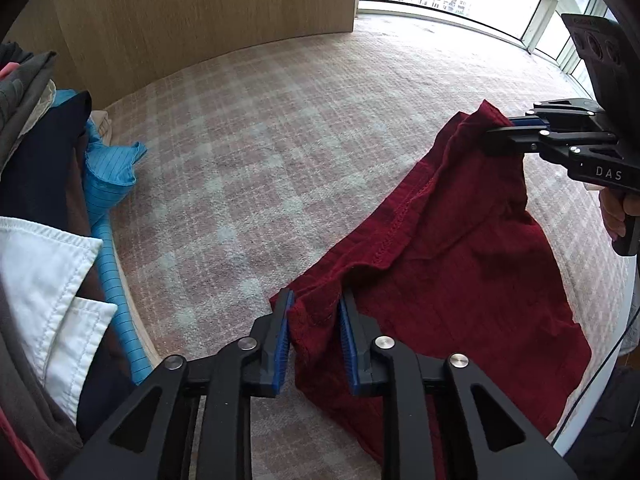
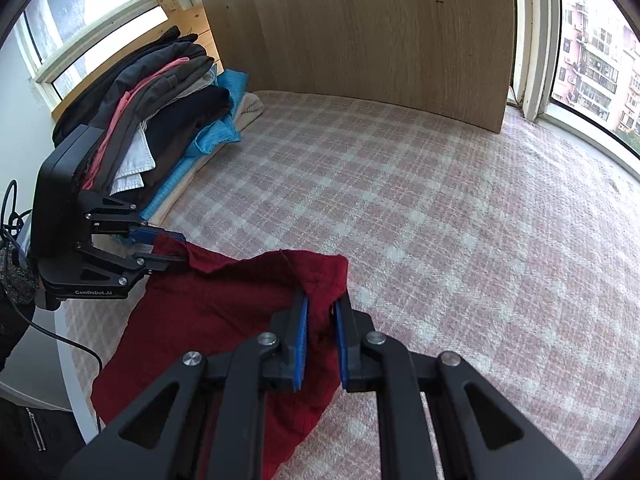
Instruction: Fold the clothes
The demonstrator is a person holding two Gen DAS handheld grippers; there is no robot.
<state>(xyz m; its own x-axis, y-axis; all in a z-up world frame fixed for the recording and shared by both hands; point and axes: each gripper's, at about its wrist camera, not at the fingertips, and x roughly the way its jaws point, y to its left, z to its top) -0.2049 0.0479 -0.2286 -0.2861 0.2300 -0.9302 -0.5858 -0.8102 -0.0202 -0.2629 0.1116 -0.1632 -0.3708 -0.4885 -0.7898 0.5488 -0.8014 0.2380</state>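
Note:
A dark red knit garment (image 1: 460, 260) (image 2: 220, 312) hangs by its top edge between my two grippers, low over the plaid-covered table (image 1: 240, 160) (image 2: 440, 220); its lower part rests on the table near the front edge. My left gripper (image 1: 316, 300) (image 2: 180, 246) has one top corner between its blue pads; the jaws stand a little apart and the pads do not seem to press the cloth. My right gripper (image 2: 322, 300) (image 1: 502, 130) is shut on the other top corner, with the fabric bunched tight between its pads.
A pile of folded clothes (image 1: 40, 160) (image 2: 160, 100), with dark, white and blue pieces, sits at the table's left side. A wooden panel (image 1: 200, 12) (image 2: 360, 40) stands behind the table, with windows beyond it. The table's white rim (image 1: 624, 320) runs beside the garment. A black cable (image 2: 80, 348) hangs there.

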